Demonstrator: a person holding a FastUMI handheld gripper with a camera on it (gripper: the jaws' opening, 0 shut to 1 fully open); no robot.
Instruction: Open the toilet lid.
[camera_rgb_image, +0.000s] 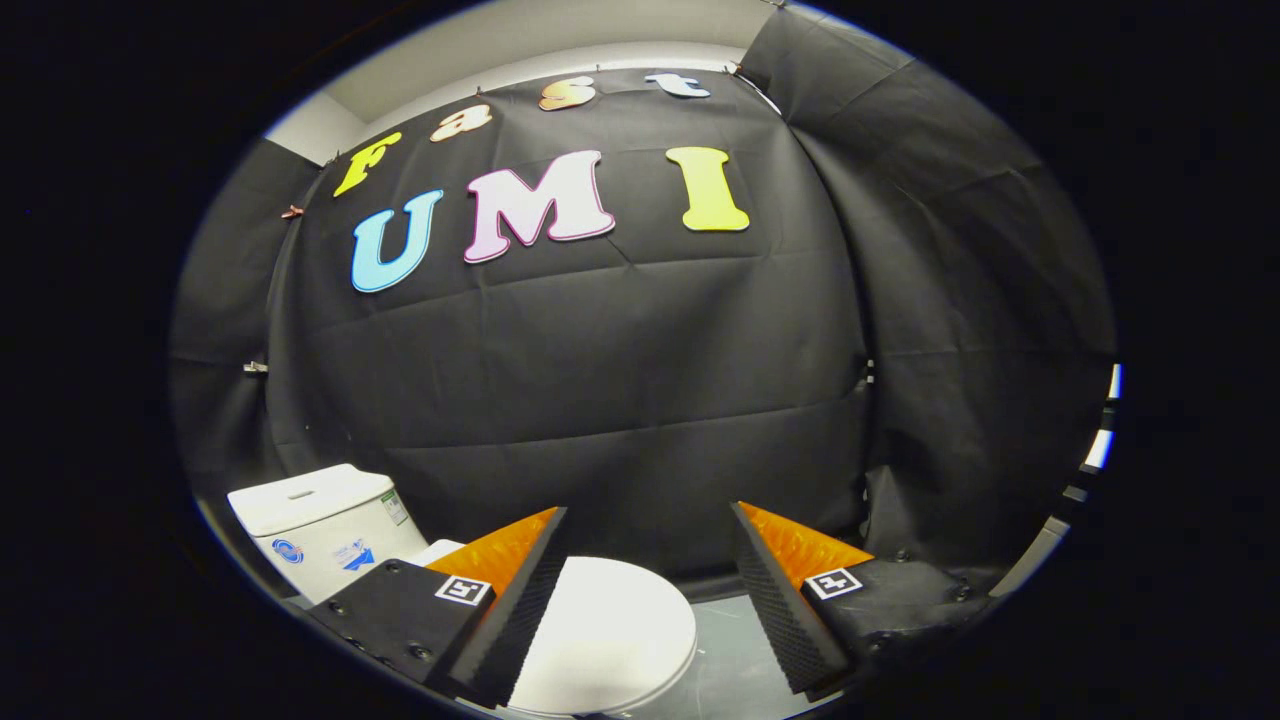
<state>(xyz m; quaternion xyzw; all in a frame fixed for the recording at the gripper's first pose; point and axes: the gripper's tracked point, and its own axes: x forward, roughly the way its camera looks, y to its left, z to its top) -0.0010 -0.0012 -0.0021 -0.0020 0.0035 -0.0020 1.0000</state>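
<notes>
Claw (648, 590) hanging wide open, gripping nothing, hovering above toilet. Toilet lid (610, 635) lying closed and flat, showing between fingers and just below them, toward 6 o'clock. Cistern (320, 525) standing at 9 o'clock of lid, against black cloth wall. Grey floor (735, 650) showing at 3 o'clock of lid. Judging lid rigid, smooth, glossy plastic: light but likely slipping under pinch. Hooking rim edge farthest from cistern looking best, lifting toward cistern.

From here my tongs (648, 520) cover the near left part of the toilet lid (610, 630), and one finger (500, 610) hides the tank's (320, 520) lower corner; its stickers are too small to read.
</notes>
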